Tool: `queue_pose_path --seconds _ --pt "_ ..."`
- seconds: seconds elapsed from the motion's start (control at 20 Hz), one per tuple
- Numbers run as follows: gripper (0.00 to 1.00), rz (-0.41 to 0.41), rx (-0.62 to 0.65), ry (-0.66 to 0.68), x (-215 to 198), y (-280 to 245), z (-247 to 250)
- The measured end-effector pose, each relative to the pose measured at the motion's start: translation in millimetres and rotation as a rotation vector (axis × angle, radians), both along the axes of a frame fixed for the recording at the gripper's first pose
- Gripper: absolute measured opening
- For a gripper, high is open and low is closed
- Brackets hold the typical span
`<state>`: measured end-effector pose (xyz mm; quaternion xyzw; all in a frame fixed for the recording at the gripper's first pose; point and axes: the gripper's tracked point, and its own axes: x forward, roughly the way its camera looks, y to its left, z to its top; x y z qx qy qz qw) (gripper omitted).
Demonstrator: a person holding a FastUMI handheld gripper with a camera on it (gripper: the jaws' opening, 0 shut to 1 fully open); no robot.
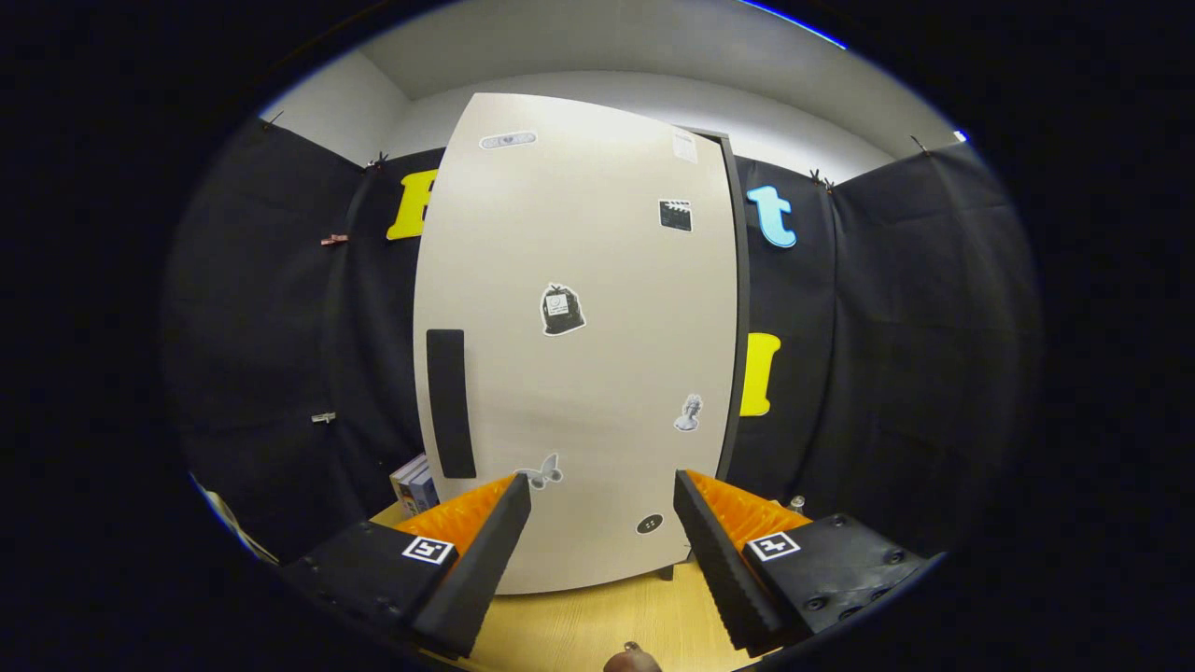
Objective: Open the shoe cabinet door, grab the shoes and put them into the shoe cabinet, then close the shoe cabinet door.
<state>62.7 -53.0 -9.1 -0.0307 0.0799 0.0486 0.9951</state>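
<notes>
Gripper [602,523] spread wide with nothing between its fingers, pale shoe cabinet door [579,355] standing shut just ahead of them, dark vertical handle [450,403] beyond the left finger, stickers scattered on the door, wooden floor [597,625] below, possibly boxes [415,483] beside the cabinet's left foot.

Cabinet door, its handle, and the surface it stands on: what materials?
Cabinet door: looks like matte beige laminate board, flat and even, stickers on it. Handle: a matte black vertical strip, plastic or a recess, unclear. Table: light wood-grain, likely veneer or laminate. Gripper open just ahead of the door, holding nothing.
</notes>
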Motion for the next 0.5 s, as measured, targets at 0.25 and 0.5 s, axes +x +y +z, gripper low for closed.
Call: queue_pose_path --seconds 0.25,0.5 --pt "0.98 0.002 0.006 -0.007 -4.3 1.2 2.6" --pt "0.98 0.013 0.01 -0.007 -7.8 3.1 1.5"
